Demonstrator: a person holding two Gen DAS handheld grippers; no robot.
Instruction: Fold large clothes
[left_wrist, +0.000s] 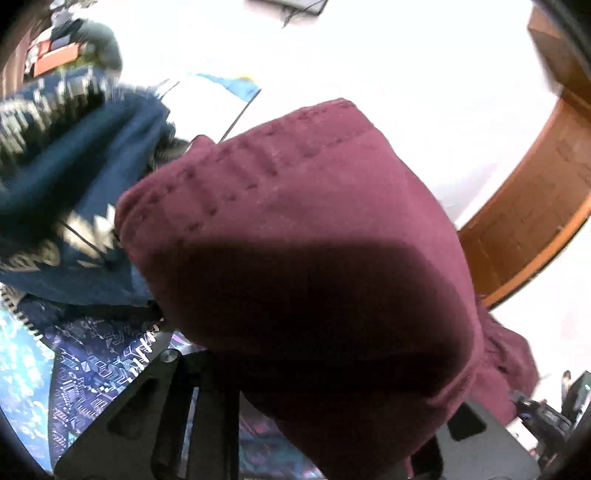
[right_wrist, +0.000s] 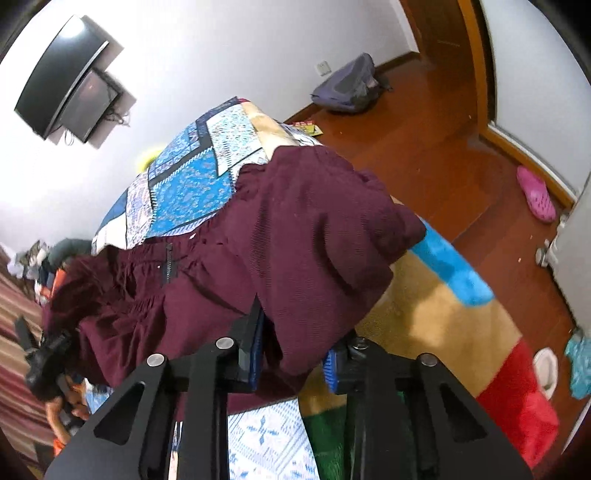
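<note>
Bright bed quilt (right_wrist: 192, 177) lies under the soft red clothes (right_wrist: 295, 229). Right tongs (right_wrist: 293, 354) pinch its floppy edge. Left tongs (left_wrist: 314, 435) are covered, so I cannot tell.

The maroon garment (right_wrist: 295, 236) is matt, finely ribbed cloth with stitched seams, the right gripper (right_wrist: 293, 363) is matt black plastic with ridged blue pads (right_wrist: 256, 354), and the wooden floor (right_wrist: 443, 122) is glossy.
</note>
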